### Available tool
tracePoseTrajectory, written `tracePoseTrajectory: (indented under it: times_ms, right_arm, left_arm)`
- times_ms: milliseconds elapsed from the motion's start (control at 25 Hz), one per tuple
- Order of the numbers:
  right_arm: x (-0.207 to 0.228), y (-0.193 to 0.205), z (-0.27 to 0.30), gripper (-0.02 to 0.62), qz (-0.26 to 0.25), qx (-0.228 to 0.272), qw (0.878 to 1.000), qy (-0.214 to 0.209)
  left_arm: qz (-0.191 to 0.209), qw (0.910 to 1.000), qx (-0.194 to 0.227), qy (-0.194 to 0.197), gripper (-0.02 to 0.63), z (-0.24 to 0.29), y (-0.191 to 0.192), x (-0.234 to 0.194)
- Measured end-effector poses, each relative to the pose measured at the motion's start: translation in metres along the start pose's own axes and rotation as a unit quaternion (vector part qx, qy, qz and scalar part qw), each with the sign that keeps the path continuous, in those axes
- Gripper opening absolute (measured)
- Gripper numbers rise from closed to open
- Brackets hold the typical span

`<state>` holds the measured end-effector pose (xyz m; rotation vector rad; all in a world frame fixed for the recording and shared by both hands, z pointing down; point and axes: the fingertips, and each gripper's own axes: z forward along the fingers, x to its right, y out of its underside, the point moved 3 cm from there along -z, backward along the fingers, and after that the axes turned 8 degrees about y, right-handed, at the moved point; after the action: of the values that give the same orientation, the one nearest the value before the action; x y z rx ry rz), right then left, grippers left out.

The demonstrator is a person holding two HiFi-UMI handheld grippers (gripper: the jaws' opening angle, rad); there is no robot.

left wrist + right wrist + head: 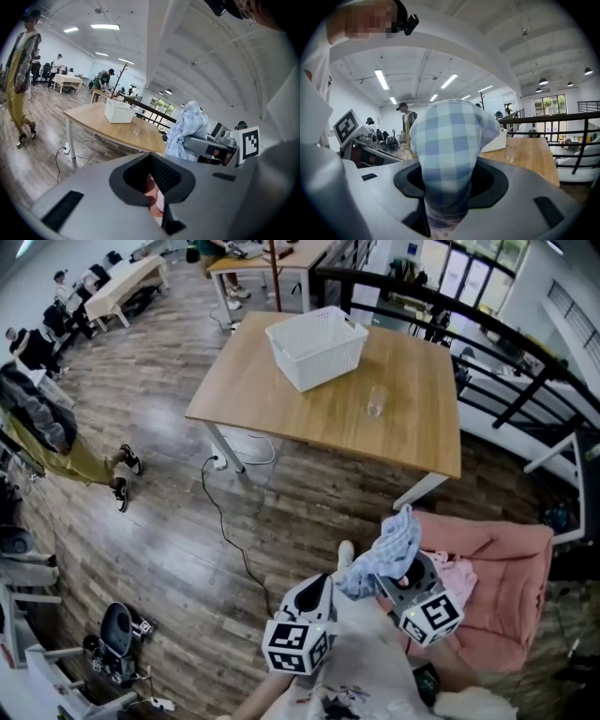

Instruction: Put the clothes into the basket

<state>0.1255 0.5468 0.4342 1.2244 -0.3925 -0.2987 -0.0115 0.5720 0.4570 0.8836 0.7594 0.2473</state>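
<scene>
1. The right gripper [445, 201] is clamped on a blue-and-white checked cloth [450, 140], which bunches up above its jaws, well short of the light wooden table [281, 399] on its near side.
2. The left gripper [157, 197], just beside it, is closed to a narrow slit on a small pinkish scrap of cloth [153, 190].
3. The white plastic lattice basket [317, 346] stands on the table's far part, with a clear drinking glass [375, 401] near it.
4. A pink cushioned seat [511, 587] lies off the table's near right corner.

No words, numbers or brand names can be read anywhere. The only printed marks are black-and-white square patterns on the cubes of the left hand-held gripper [323, 585] and right hand-held gripper [397, 570], at six o'clock in the head view.
</scene>
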Motion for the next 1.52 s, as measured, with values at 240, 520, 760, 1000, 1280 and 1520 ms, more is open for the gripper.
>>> tracePoseTrajectory:
  times_ms: [240,520,760,1000,1280,1520]
  right_arm:
    - [0.041,-0.028,0.044,0.212,0.002,-0.002,1.000,-0.004]
    - [0.093,-0.073,0.098,0.212,0.001,0.005,1.000,-0.017]
    - [0.142,-0.088,0.131,0.212,-0.001,0.002,0.999,-0.033]
    - [0.176,-0.093,0.158,0.212,0.006,-0.001,0.999,-0.051]
    - [0.197,-0.097,0.183,0.212,0.016,0.007,0.999,-0.051]
    - [0.204,-0.111,0.204,0.212,0.015,0.012,0.999,-0.044]
  left_arm:
    - [0.006,0.9999,-0.008,-0.004,-0.003,0.047,-0.049,-0.015]
    - [0.015,0.9996,0.002,-0.023,-0.003,0.103,-0.122,-0.028]
    - [0.009,0.9990,0.009,-0.042,-0.003,0.155,-0.155,-0.035]
    - [0.002,0.9982,0.009,-0.059,-0.003,0.195,-0.172,-0.043]
    - [0.009,0.9988,-0.006,-0.048,-0.003,0.230,-0.176,-0.045]
    - [0.007,0.9989,-0.011,-0.046,-0.003,0.245,-0.192,-0.063]
